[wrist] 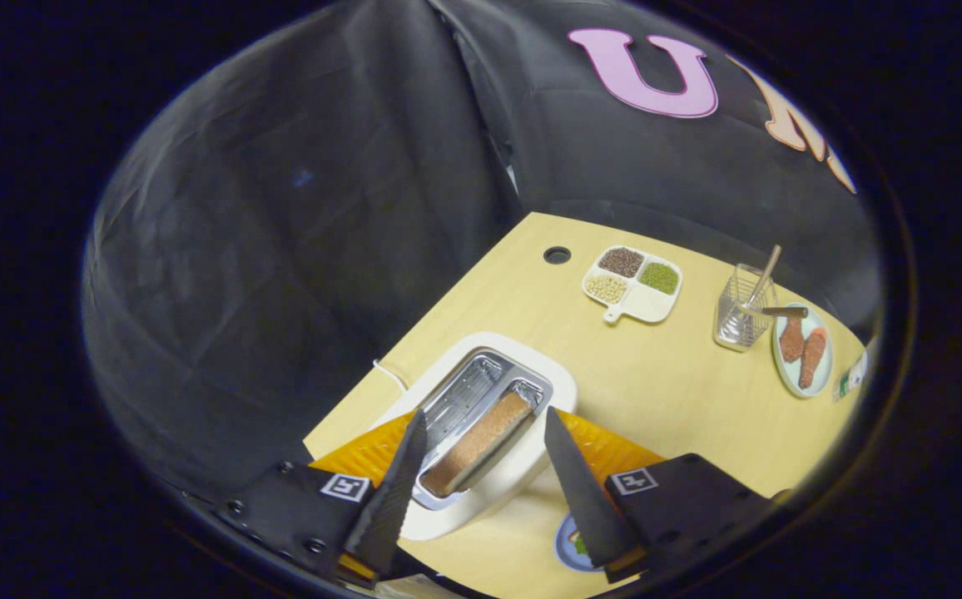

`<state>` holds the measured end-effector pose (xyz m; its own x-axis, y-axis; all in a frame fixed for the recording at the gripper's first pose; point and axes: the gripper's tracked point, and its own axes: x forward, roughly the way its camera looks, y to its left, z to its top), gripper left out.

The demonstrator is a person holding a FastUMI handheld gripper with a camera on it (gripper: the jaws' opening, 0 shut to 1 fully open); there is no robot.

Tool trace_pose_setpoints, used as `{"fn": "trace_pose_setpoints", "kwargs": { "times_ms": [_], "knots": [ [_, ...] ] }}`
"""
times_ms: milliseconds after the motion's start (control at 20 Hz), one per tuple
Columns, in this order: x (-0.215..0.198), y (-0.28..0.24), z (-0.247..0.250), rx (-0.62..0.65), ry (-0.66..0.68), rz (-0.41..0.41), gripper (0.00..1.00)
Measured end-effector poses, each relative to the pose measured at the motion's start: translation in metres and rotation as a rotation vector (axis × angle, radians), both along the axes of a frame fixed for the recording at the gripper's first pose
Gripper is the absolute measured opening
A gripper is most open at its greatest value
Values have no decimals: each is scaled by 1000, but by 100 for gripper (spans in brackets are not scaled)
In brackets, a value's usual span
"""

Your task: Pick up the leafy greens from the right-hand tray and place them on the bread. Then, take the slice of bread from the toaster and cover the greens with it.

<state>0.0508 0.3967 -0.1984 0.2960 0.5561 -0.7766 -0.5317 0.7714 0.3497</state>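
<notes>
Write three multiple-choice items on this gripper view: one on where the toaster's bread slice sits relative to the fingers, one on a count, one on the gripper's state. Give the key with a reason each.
1. Where is the bread slice in the toaster?
A. Between the two fingers, in the slot nearer the divided dish
B. On the plate beside the wire holder
C. Flat on the bare table

2. How many sections of the divided dish hold grains or beans?
A. One
B. Three
C. Five

3. What state is the gripper in?
A. Shut on the bread slice
B. Shut on nothing
C. Open, fingers on either side of the toaster's top

Key: 1 A, the slice stands in the slot framed by the fingers. 2 B, brown, green and pale fillings show, the fourth section looks bare. 3 C, a wide gap separates the fingers and neither touches the slice.
</notes>
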Motion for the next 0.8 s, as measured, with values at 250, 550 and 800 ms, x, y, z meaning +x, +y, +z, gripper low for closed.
{"fn": "trace_pose_setpoints", "kwargs": {
  "times_ms": [250,550,800],
  "knots": [
    [-4,4,0,4,12,-7,36],
    [-17,3,13,17,-6,41,16],
    [-15,-10,38,78,-40,13,16]
  ]
}}
